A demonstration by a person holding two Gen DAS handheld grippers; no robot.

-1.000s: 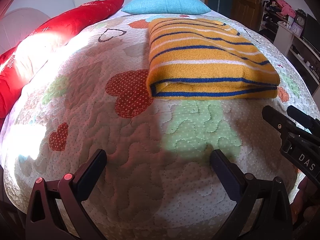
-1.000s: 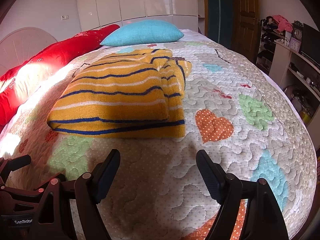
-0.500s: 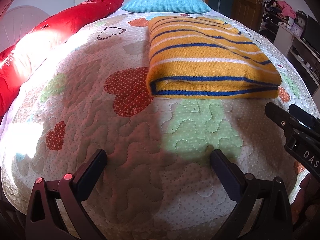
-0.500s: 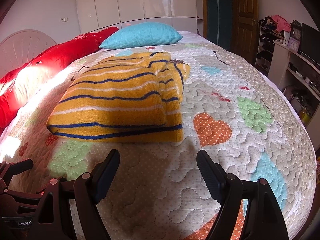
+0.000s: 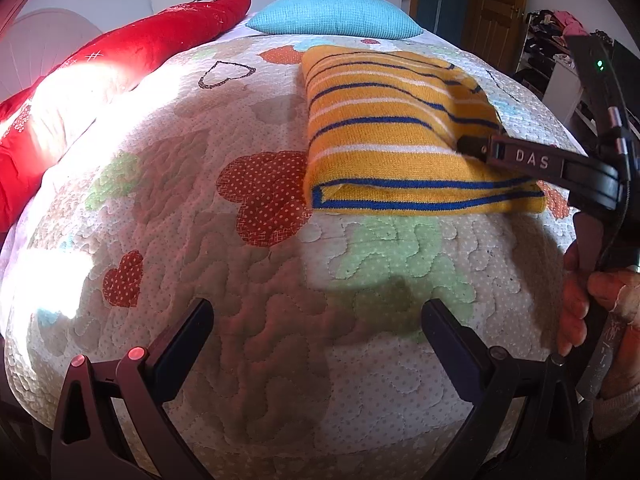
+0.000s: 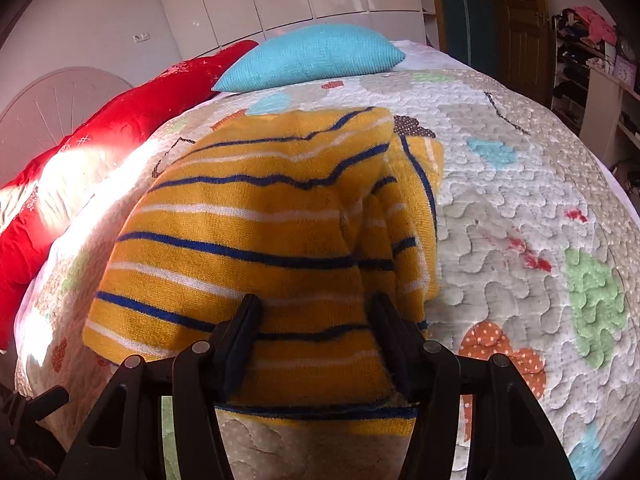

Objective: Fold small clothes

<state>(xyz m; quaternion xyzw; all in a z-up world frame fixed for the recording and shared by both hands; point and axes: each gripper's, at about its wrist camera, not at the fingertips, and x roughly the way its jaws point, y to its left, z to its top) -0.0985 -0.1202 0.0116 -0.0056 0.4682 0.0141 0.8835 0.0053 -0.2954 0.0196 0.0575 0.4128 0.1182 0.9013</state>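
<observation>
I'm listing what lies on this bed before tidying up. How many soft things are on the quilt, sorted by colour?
Yellow striped: 1, the folded sweater
Red: 1, the long pillow
Turquoise: 1, the cushion
Total: 3, all lying on the quilt

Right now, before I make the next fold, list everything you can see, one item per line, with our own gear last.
Sweater: one, yellow with blue and white stripes, folded, on the quilt.
Quilt: one, white with coloured hearts, covering the bed.
Pillow: one, turquoise, at the head of the bed.
Long cushion: one, red, along the bed's side.
Door: one, brown wood, far wall.
Shelves: cluttered, beside the door.
Left gripper: black, open, over bare quilt.
Right gripper: black, closing, sweater's near edge between its fingers.
Hand: one, holding the right gripper.
</observation>
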